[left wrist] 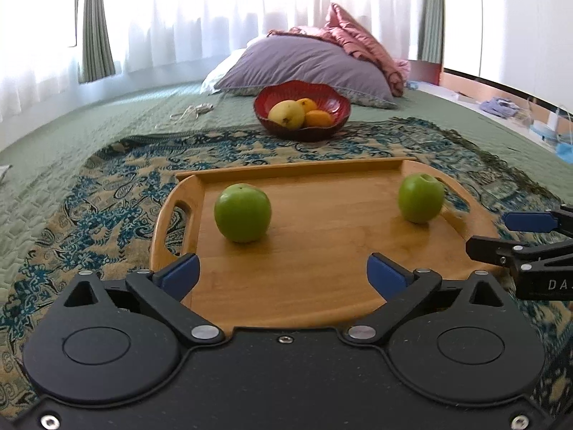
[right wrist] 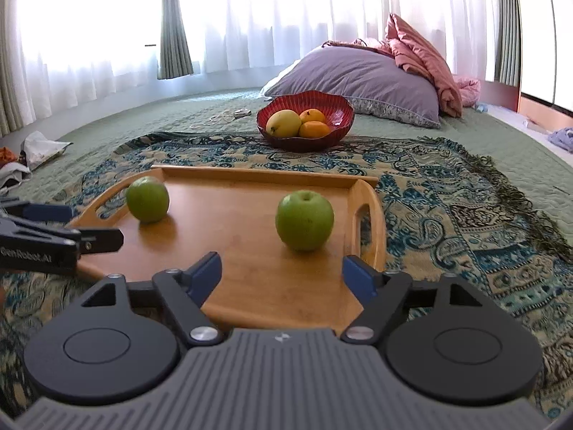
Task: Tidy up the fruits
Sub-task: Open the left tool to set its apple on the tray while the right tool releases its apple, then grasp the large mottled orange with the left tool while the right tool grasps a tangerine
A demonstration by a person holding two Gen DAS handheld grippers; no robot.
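Two green apples rest on a wooden tray [left wrist: 322,286] [right wrist: 250,286] laid on a patterned throw. In the left wrist view one apple [left wrist: 242,213] stands left of centre and the other apple [left wrist: 420,198] near the tray's right rim. My left gripper [left wrist: 283,274] is open over the tray's near part, short of the left apple, with nothing between its blue pads. My right gripper [right wrist: 281,274] is open too, just short of the right apple [right wrist: 304,220]; the other apple [right wrist: 147,199] lies far left. Behind the tray a red bowl [left wrist: 336,107] [right wrist: 340,111] holds a yellow fruit and two oranges.
The patterned throw [right wrist: 447,197] lies on a green quilted bedspread [left wrist: 71,136]. A purple pillow [left wrist: 304,64] and pink bedding lie behind the bowl. A white cord [left wrist: 191,111] sits on the quilt at left. Bags and clutter [right wrist: 39,150] lie at the far left edge.
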